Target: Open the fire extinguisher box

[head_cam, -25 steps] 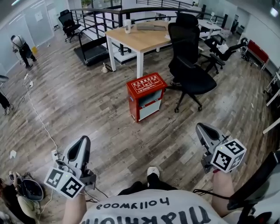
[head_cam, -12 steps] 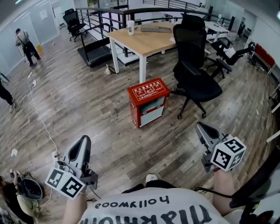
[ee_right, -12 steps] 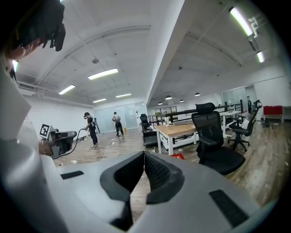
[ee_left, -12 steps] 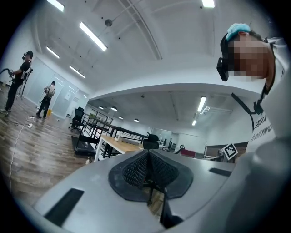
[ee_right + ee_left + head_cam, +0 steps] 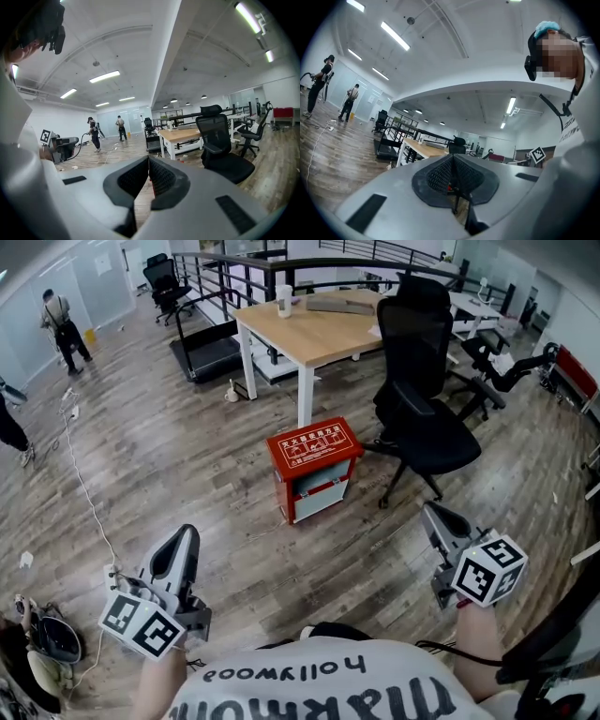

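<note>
Head view, wood-plank floor (image 5: 169, 474), red box (image 5: 314, 448) near desk (image 5: 309, 329), left gripper (image 5: 185, 538), right gripper (image 5: 434, 514), jaws pressed together

I've got the left tongs (image 5: 185, 534) near left and the right tongs (image 5: 432, 513) near right, both low over the wood floor (image 5: 187, 446), jaws together. The red fire extinguisher box (image 5: 314, 470) stands on the floor farther off, between the two and well apart from both, with white print on its top. A black office chair (image 5: 427, 418) is just right of it. Beyond is a wooden tabletop (image 5: 314, 329) with a white cup (image 5: 284, 299) at its far-left end. There's a treadmill (image 5: 208, 354) left of that. A white cable (image 5: 84, 488) runs along the left floor.
</note>
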Demonstrator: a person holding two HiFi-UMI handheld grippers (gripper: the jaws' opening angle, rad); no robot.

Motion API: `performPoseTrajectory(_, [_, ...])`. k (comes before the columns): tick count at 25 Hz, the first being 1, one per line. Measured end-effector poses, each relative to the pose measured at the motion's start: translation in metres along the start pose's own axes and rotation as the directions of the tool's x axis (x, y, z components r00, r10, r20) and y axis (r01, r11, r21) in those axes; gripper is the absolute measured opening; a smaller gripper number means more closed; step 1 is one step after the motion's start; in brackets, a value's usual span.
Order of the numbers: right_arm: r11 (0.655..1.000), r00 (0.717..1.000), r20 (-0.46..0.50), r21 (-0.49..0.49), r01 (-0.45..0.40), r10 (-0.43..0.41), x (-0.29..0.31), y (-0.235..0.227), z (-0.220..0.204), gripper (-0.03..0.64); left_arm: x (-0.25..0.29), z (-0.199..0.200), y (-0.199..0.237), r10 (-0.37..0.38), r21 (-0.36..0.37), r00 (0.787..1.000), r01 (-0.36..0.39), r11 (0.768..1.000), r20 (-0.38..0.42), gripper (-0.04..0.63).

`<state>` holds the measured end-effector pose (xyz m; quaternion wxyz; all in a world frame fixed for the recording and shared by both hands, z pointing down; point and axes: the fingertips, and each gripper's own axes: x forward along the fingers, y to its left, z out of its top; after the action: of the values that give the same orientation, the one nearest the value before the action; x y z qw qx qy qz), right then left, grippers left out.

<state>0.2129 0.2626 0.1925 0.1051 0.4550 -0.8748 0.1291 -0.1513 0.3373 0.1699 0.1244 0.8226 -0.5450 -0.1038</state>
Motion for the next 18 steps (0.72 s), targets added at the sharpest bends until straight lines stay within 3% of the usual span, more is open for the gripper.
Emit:
performPoseTrajectory(14, [0.999,0.999,-0.033,0.011,-0.037,0.037,0.011,-0.037,-0.013,0.011,0.025,-0.01,-0.013,0.05,0.003,0.999,-0.05,0.999,0.009,0.006])
performPoseTrajectory(18, [0.999,0.999,-0.033,0.041,-0.021,0.022,0.002,-0.049,-0.019,0.011,0.032,-0.015,-0.022,0.033,0.005,0.999,-0.033,0.999,-0.004,0.006])
